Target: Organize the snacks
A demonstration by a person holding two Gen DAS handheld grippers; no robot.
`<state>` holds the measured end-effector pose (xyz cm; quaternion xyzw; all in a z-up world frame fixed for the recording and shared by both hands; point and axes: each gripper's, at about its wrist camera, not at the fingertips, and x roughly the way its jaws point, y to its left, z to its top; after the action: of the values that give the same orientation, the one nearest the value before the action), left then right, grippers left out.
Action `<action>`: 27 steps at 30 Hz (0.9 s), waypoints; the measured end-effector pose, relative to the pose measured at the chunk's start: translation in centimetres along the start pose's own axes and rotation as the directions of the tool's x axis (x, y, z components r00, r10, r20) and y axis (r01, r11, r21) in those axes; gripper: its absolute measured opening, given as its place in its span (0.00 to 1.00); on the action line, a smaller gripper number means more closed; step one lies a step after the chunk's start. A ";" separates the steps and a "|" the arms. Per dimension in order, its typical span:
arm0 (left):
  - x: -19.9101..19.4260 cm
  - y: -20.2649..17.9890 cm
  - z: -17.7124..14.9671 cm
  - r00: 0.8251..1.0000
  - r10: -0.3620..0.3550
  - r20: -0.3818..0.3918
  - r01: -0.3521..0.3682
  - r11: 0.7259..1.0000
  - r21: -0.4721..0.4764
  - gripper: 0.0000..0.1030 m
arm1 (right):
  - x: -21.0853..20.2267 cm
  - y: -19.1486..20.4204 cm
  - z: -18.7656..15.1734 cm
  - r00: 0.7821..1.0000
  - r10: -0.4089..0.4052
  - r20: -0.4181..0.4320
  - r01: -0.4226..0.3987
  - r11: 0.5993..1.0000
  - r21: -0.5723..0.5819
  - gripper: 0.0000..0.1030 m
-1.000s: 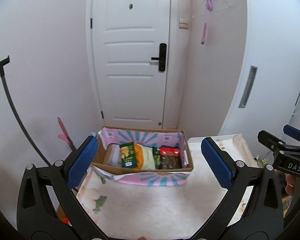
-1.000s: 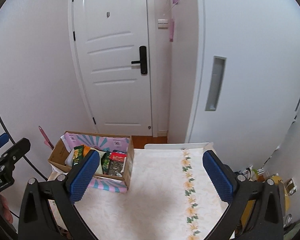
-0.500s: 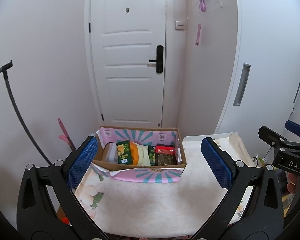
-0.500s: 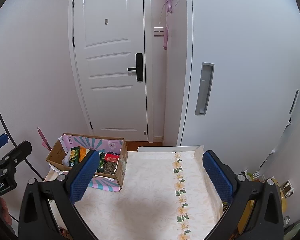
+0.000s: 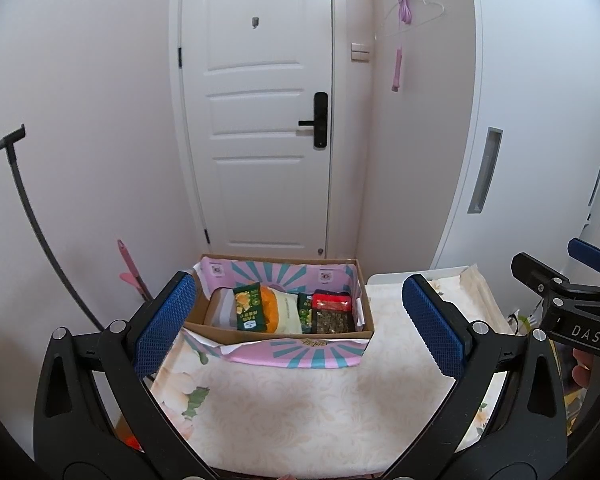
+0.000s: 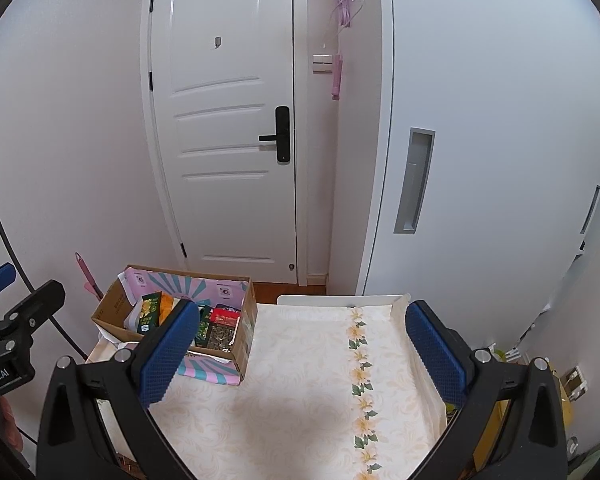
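Snacks (image 5: 292, 312) sit packed in one cardboard box (image 5: 284, 334) at the far left of the worktop (image 5: 300, 400), straight ahead of the left gripper (image 5: 296, 328) and framed between its jaws, which stand wide apart and hold nothing. From the right gripper (image 6: 304, 356) the box lies ahead and off to the left, behind its left jaw; those jaws are apart and empty too. The box's long axis runs crosswise to the left jaws. The left hand looks nearer. I count about four packets, standing upright: green, orange-and-cream, a narrow green one, red-topped.
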<state>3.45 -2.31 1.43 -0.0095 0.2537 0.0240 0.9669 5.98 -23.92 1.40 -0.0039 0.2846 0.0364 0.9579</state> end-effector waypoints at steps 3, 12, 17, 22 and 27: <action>0.0 0.0 0.0 1.000 -0.001 -0.001 0.001 1.000 -0.001 1.00 | 0.0 0.1 0.0 1.000 -0.002 -0.001 0.002 1.000 0.000 0.99; 0.8 0.2 0.1 1.000 -0.001 -0.013 0.001 1.000 -0.006 1.00 | 0.3 0.1 0.1 1.000 -0.001 -0.002 0.001 1.000 -0.003 0.99; 1.1 0.2 0.0 1.000 0.005 -0.012 -0.005 1.000 -0.005 1.00 | 0.3 0.1 0.1 1.000 0.001 -0.002 -0.001 1.000 -0.003 0.99; 1.3 0.3 0.0 1.000 0.007 -0.009 -0.007 1.000 -0.005 1.00 | 0.4 0.1 0.1 1.000 0.001 -0.003 -0.001 1.000 -0.004 0.99; 1.3 0.4 0.0 1.000 0.008 -0.006 -0.008 1.000 -0.006 1.00 | 0.4 0.1 0.1 1.000 0.000 -0.002 0.000 1.000 -0.005 0.99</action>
<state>4.59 -1.86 0.76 -0.0113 0.2566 0.0284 0.9660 6.40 -23.80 1.28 -0.0062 0.2856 0.0371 0.9576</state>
